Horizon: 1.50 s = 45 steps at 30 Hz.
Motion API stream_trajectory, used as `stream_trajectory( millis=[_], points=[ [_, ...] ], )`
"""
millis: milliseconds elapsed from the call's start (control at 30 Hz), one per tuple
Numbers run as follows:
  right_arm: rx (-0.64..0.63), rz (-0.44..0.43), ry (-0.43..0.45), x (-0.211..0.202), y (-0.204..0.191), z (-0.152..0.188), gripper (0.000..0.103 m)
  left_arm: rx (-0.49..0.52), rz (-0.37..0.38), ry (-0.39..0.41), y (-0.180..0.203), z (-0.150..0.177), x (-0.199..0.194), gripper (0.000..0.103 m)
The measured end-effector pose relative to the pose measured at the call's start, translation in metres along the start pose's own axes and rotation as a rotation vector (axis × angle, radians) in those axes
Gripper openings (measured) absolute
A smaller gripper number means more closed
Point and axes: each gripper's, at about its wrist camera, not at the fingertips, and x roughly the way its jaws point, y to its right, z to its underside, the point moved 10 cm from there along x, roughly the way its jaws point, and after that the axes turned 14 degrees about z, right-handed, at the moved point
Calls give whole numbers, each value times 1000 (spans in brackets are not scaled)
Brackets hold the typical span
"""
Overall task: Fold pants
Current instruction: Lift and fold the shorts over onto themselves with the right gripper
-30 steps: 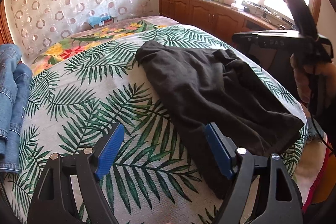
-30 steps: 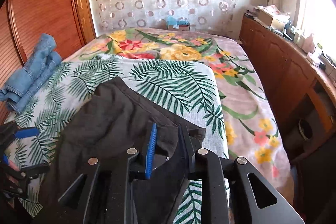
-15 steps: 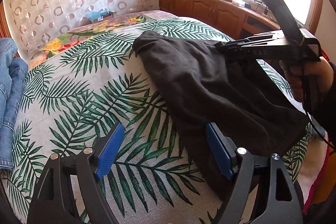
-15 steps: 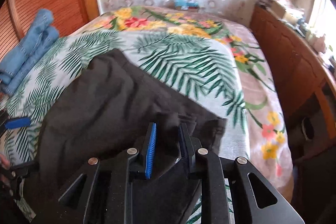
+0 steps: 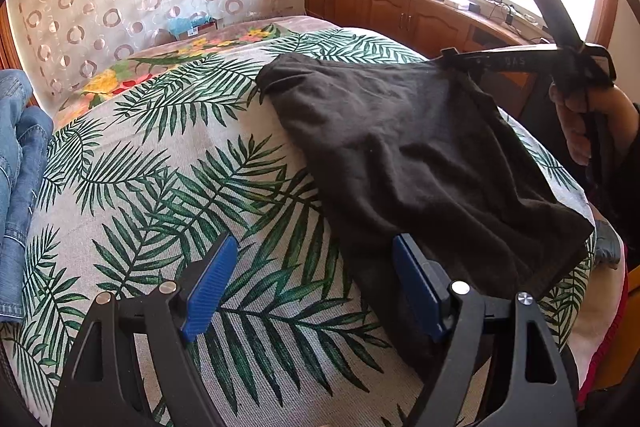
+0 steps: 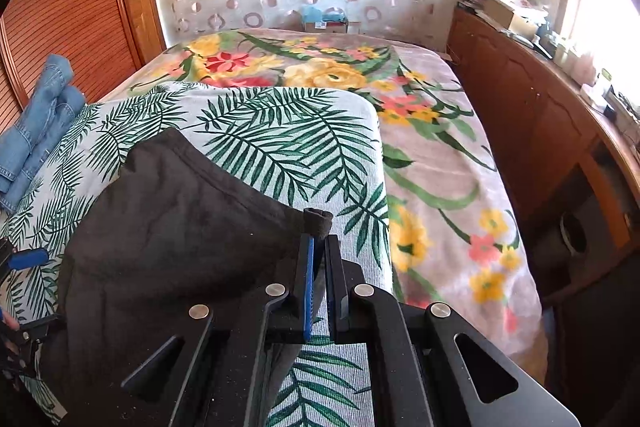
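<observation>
Dark grey pants (image 5: 408, 155) lie on the palm-leaf bedspread (image 5: 168, 163), partly folded. My right gripper (image 6: 318, 247) is shut on a corner of the pants (image 6: 180, 227) and holds it lifted above the bed; it shows at the upper right of the left wrist view (image 5: 448, 57). My left gripper (image 5: 312, 275) is open and empty, low over the bedspread, with its right finger (image 5: 416, 283) beside the pants' near edge.
Folded blue jeans (image 5: 16, 163) lie at the bed's left side, also in the right wrist view (image 6: 36, 123). A floral blanket (image 6: 420, 131) covers the far and right parts of the bed. A wooden cabinet (image 6: 552, 131) runs along the right wall.
My right gripper has closed fully on the pants' corner and pulled it up and taut. The left gripper has stayed open and shifted slightly.
</observation>
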Motion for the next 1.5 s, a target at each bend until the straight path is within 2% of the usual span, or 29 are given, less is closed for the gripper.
stream_trajectory(
  millis=[100, 267, 433, 667, 833, 900, 933, 1067, 1200, 1400, 1500],
  points=[
    [19, -2, -4, -2, -2, 3, 7, 0, -2, 0, 0, 0, 0, 80],
    [27, -35, 23, -26, -8, 16, 16, 1, -8, 1, -1, -1, 1, 80],
    [25, -113, 27, -57, -18, 56, 18, 7, -17, -2, -1, 0, 2, 80],
    [9, -157, -4, -72, -29, 101, 18, -2, -17, -9, -2, 1, 3, 80],
    [1, -155, -24, -69, -24, 107, 17, -3, -18, -11, -2, 1, 3, 80],
    [8, -177, -23, -72, -26, 107, 12, -2, -21, -12, -3, 1, 3, 80],
    [2, -183, -15, -77, -27, 106, 4, -1, -21, -12, -3, 1, 3, 80],
    [19, -194, 18, -97, -23, 109, 1, -2, -22, -15, -3, 1, 4, 80],
    [35, -177, 34, -111, -11, 117, 0, -2, -22, -17, -3, 1, 4, 80],
    [39, -158, 21, -102, -13, 123, 1, -3, -23, -18, -3, 2, 5, 80],
    [36, -160, 13, -92, -21, 116, 6, -2, -23, -19, -3, 2, 5, 80]
  ],
)
